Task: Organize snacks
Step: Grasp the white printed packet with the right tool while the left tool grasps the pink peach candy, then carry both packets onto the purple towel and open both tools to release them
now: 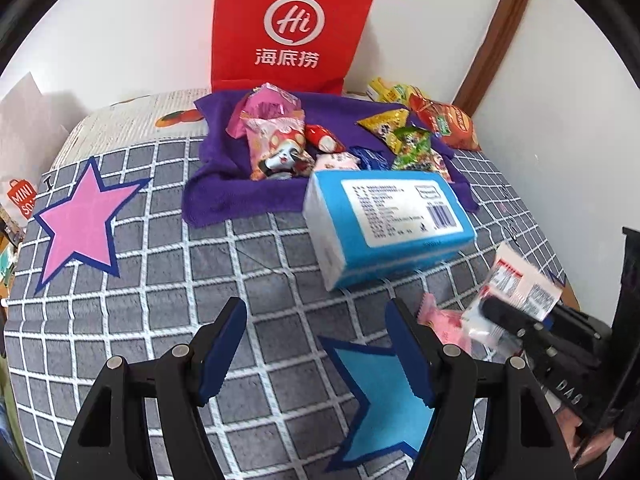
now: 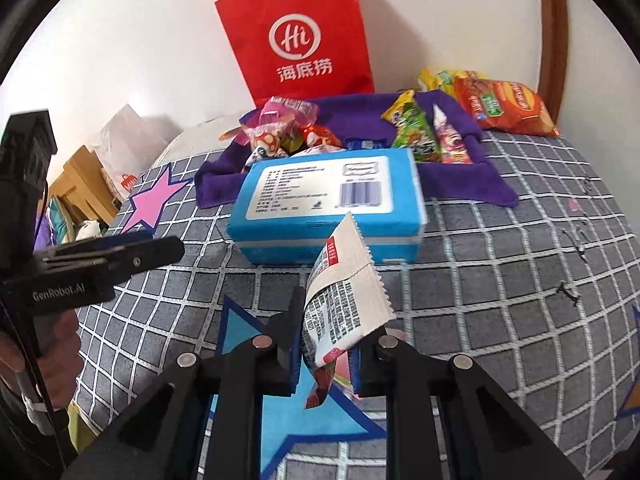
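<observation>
right hand-held gripper clamping white sachet

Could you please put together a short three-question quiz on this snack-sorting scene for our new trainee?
1. True or false: the left gripper holds a snack.
2. What is the right gripper shut on?
A. the blue box
B. a white packet
C. the red bag
3. Fill in: most loose snacks lie on a ______ towel.

Key:
1. False. Its jaws are open with nothing between them.
2. B.
3. Purple.
</observation>
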